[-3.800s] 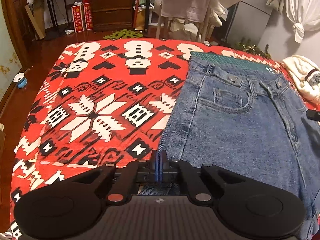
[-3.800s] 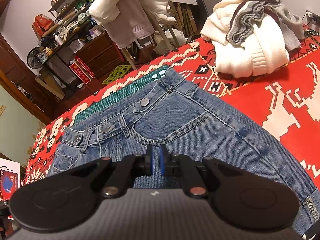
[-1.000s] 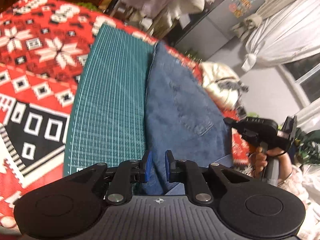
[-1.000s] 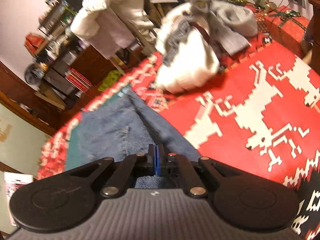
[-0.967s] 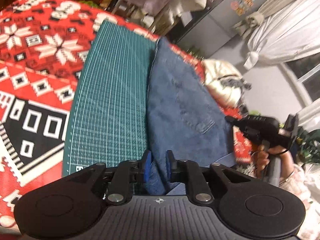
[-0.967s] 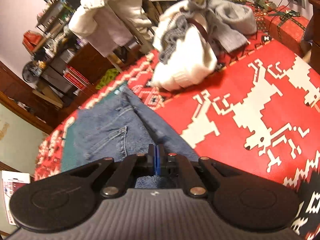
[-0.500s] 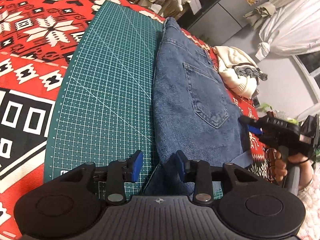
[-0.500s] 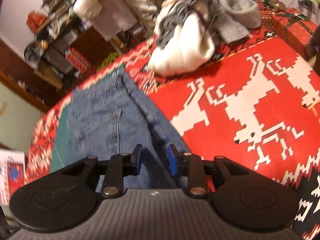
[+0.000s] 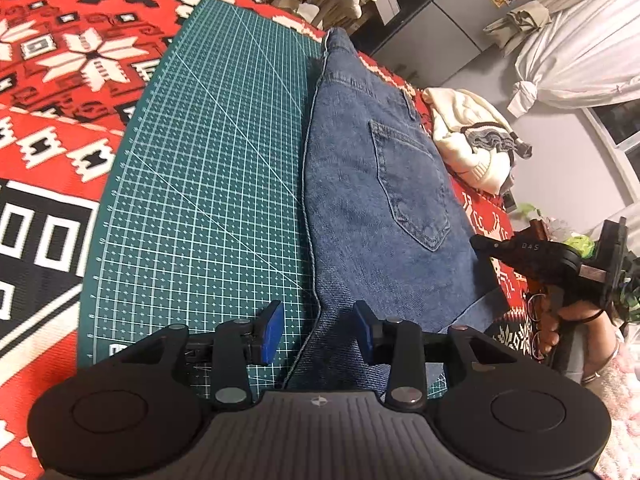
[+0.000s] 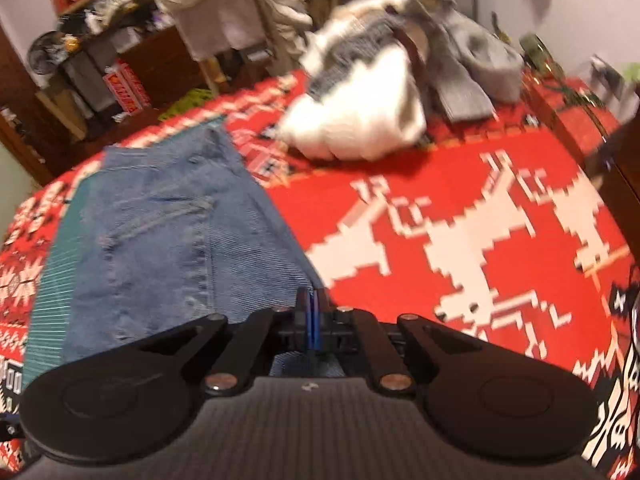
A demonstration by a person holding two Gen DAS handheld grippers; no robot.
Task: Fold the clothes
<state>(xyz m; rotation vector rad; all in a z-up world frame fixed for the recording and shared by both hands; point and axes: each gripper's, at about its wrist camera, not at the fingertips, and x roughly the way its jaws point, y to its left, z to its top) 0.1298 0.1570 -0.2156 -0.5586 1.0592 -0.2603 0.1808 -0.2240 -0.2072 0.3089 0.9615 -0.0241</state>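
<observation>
Jeans [image 9: 360, 184] lie folded lengthwise, back pocket [image 9: 408, 184] up, on the right part of a green cutting mat [image 9: 208, 184], which sits on a bed w/ a red-white-black patterned blanket [image 9: 60, 60]. Left gripper [image 9: 318, 330]: jaws wide open, blue pads either side of the jeans' near left edge, not pinching it. Right gripper [image 10: 312, 312]: jaws closed, pads pressed together at the jeans' near right edge; denim shows just below the pads, but cannot tell if any is caught (right wrist view is motion-blurred). In the left wrist view that gripper sits at the jeans' right side, held by a hand [image 9: 568, 320]. A cream and grey sweater pile [image 10: 384, 96] lies on the blanket beyond, apart from the jeans.
</observation>
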